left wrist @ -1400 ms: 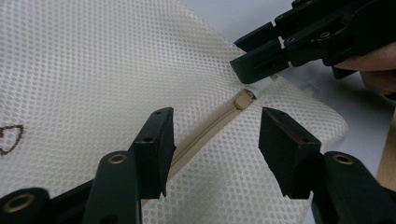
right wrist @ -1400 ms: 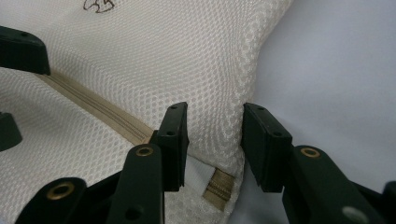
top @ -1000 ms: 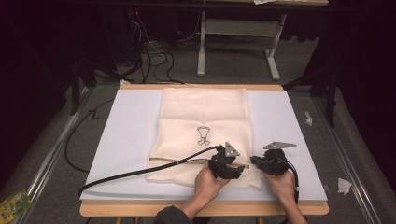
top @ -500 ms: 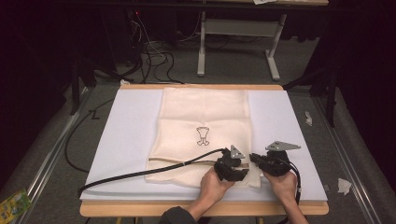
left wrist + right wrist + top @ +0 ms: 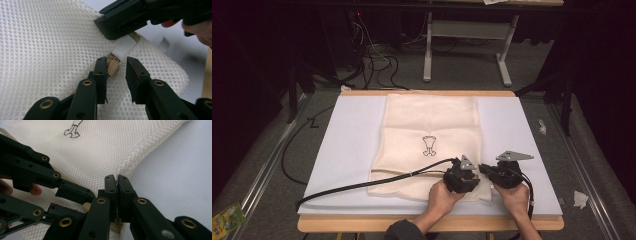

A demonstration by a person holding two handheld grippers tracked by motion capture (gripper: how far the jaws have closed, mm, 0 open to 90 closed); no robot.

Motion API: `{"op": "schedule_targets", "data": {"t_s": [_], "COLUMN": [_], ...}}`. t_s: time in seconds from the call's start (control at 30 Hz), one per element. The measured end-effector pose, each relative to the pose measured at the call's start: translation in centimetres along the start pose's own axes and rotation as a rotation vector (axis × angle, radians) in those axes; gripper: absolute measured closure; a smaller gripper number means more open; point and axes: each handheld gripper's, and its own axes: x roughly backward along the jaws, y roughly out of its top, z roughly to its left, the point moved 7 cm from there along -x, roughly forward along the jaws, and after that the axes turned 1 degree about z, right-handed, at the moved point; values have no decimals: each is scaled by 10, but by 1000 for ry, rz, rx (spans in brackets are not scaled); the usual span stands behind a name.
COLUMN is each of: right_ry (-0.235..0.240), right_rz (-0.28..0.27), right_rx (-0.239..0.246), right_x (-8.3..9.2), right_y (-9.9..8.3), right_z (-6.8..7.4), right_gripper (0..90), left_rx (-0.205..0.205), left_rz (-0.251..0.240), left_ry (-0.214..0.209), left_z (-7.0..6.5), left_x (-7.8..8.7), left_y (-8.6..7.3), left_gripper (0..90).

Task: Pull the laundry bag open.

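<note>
Between the two hand-held grippers, at the near edge of the counter [image 5: 337, 130], lies the one mesh bag [image 5: 427, 120] — cream, flat, with a single small dark emblem [image 5: 429, 145] printed on it just beyond the left hand-held gripper [image 5: 473, 176]. That gripper's jaws stand a little apart and have just been closing; a beige cord stopper [image 5: 113, 67] sits in the gap, against one jaw, and I cannot tell whether the other pad presses it. A short white tape loop [image 5: 124, 48] runs from the stopper up to the right hand-held gripper [image 5: 484, 171], whose jaws are pressed together, pinching the bag's seam at its corner. Two hands hold the two tools, and each tool trails one black cable [image 5: 362, 184]; the left one's sweeps away across the counter to its far-left corner.

One white pad covers the counter, with a wooden rim [image 5: 427, 225] showing nearer than both grippers. Beyond the bag — a grey carpeted floor [image 5: 262, 170], a tangle of cables, and one white table frame [image 5: 464, 45] in a dark room. Two scraps of paper [image 5: 581, 199] lie on the floor to the right of the right gripper, and a green packet [image 5: 224, 217] far left.
</note>
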Motion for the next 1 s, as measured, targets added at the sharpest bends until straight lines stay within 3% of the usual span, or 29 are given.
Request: {"op": "schedule_targets", "data": {"t_s": [0.17,0.27,0.43,0.73,1.0], "right_ry": [-4,-3,-1,-1,-1], "right_rz": [-1,4,4,8,17], "right_rx": [5,5,7,5,-10], "right_x": [-1,-1,-2,-1,1], "right_y": [0,-1,-1,1,1], "right_z": [0,0,1,1,-1], "right_gripper": [885,885,885,884,876], "left_rx": [-5,1,11,15,11], "left_rz": [-15,5,-1,-8,-10], "left_ry": [-25,11,10,-15,-28], "left_z": [-3,3,4,2,3], "left_x": [0,-3,-4,-2,0], "left_y": [0,-2,0,1,3], "left_gripper": [732,770,795,864,871]}}
